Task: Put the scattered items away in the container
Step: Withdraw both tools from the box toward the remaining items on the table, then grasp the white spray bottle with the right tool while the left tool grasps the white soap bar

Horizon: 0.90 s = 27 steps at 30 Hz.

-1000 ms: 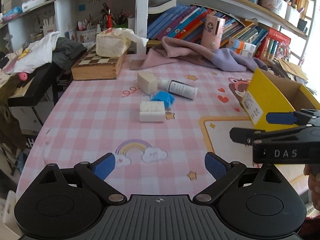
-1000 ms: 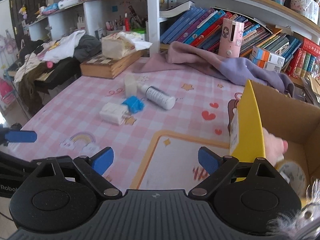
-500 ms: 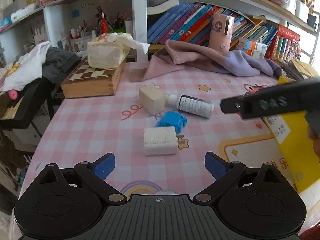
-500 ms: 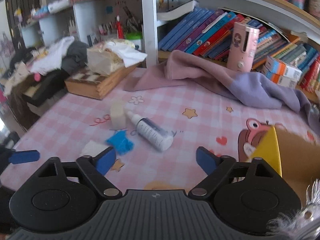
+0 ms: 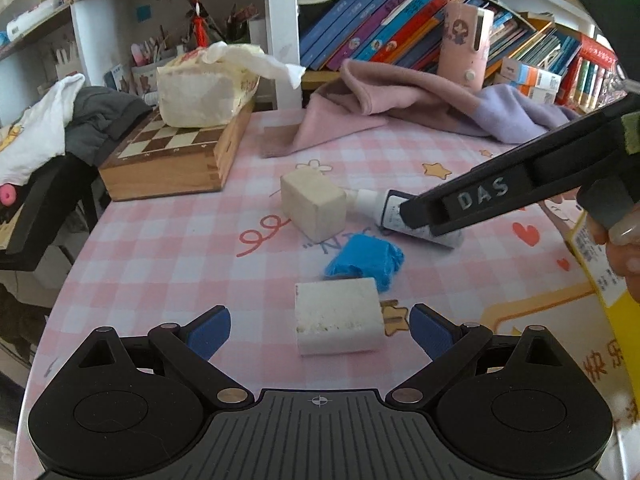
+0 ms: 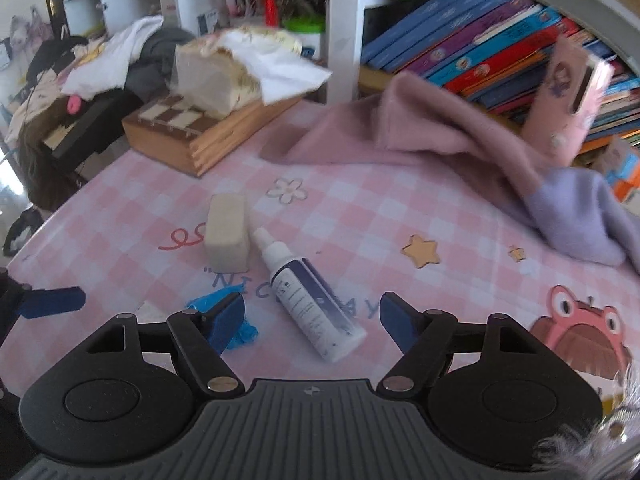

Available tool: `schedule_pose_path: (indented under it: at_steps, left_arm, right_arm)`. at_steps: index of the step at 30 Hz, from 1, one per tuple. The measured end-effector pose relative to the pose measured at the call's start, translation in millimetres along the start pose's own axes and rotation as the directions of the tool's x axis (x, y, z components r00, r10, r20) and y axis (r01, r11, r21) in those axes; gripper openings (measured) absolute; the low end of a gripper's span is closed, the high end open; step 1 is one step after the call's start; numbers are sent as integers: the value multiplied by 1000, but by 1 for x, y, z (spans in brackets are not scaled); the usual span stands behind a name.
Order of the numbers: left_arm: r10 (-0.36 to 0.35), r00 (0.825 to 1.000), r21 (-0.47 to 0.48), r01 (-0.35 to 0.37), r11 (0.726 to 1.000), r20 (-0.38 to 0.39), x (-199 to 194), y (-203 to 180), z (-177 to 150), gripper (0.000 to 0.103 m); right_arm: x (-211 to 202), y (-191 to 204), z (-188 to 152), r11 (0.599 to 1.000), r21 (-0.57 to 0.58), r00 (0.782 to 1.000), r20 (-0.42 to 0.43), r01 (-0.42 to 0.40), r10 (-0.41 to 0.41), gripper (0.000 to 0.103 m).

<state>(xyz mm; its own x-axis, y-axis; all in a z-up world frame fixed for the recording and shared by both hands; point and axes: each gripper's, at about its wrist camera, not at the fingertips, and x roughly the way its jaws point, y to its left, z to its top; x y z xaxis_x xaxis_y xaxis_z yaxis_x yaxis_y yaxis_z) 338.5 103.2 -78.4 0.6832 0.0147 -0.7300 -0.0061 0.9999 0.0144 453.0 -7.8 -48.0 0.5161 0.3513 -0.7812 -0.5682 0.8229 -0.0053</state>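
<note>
My left gripper [image 5: 319, 327] is open, with a white block [image 5: 338, 320] lying on the table between its fingertips. Beyond it lie a crumpled blue item [image 5: 366, 257], a cream block [image 5: 314, 205] and a white dropper bottle [image 5: 378, 203]. My right gripper [image 6: 312, 316] is open and straddles the lower end of the bottle [image 6: 308, 300]; from the left wrist view its finger [image 5: 480, 196] covers the bottle. The cream block [image 6: 226, 232] and blue item [image 6: 240, 330] show to its left. The yellow cardboard box [image 5: 604, 280] stands at the right edge.
A wooden chessboard box [image 5: 172, 156] with a tissue pack [image 5: 204, 84] stands at the back left. A pink and lilac cloth [image 5: 420, 108] lies at the back. Bookshelves with books [image 5: 400, 36] rise behind. A pink case [image 5: 464, 44] stands on the cloth.
Both grippers have moved forward toward the scattered items. My right gripper has swung left from the yellow box and now straddles the bottle. My left gripper has closed in on the white block.
</note>
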Motion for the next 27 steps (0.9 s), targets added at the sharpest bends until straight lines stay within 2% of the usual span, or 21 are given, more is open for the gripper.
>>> schedule_pose_path:
  at_steps: [6, 13, 17, 19, 23, 27]
  left_arm:
    - [-14, 1000, 30, 15, 999, -10, 18, -8, 5, 97]
    - [-20, 999, 50, 22, 999, -36, 31, -14, 2, 96]
    - [-5, 999, 70, 7, 998, -36, 32, -18, 0, 85]
    - [-14, 999, 65, 16, 998, -29, 30, -17, 1, 68]
    - [-16, 999, 60, 18, 998, -38, 26, -12, 0, 67]
    - [-22, 1000, 52, 22, 998, -12, 13, -8, -1, 67]
  right_arm:
    - [25, -1, 5, 999, -33, 999, -44, 18, -19, 72]
    - [47, 1, 7, 997, -72, 997, -81, 12, -18, 67]
    - [50, 2, 6, 997, -71, 997, -80, -5, 0, 59]
    - [49, 3, 6, 997, -72, 997, -74, -19, 14, 49]
    - [45, 0, 5, 998, -58, 997, -76, -35, 30, 33]
    - [40, -2, 3, 998, -30, 995, -83, -49, 47, 30]
